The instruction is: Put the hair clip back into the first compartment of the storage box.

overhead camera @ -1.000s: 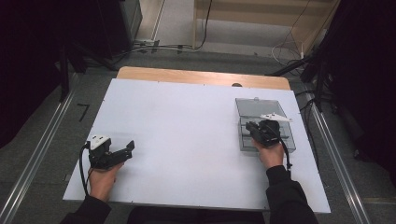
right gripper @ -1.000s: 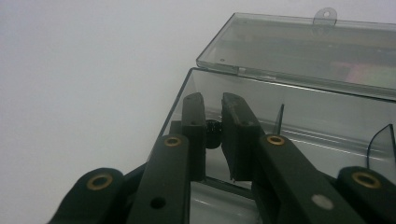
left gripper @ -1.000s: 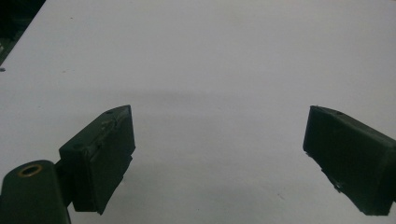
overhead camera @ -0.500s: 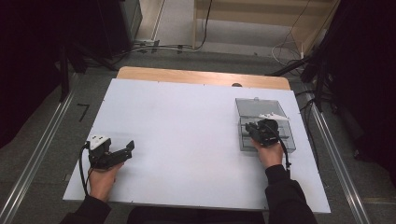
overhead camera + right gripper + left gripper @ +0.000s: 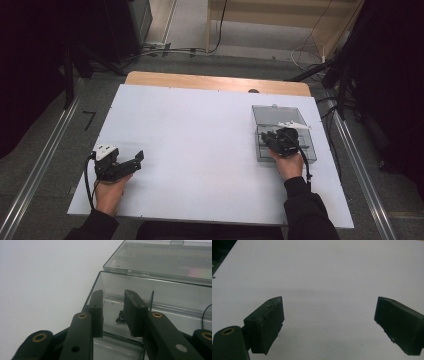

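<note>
Right gripper view has the right tongs (image 5: 113, 312) dipped further into the open clear box (image 5: 175, 302) than a second ago, jaws narrowly parted around what may be small dark screws (image 5: 120, 317), gripping nothing, while the left tongs (image 5: 328, 325) rest wide open and empty.

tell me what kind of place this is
Probably a lab or recording workspace: a white table flanked by metal floor rails, loose cables on grey carpet, and a person holding a cabled gripper in each hand.
</note>
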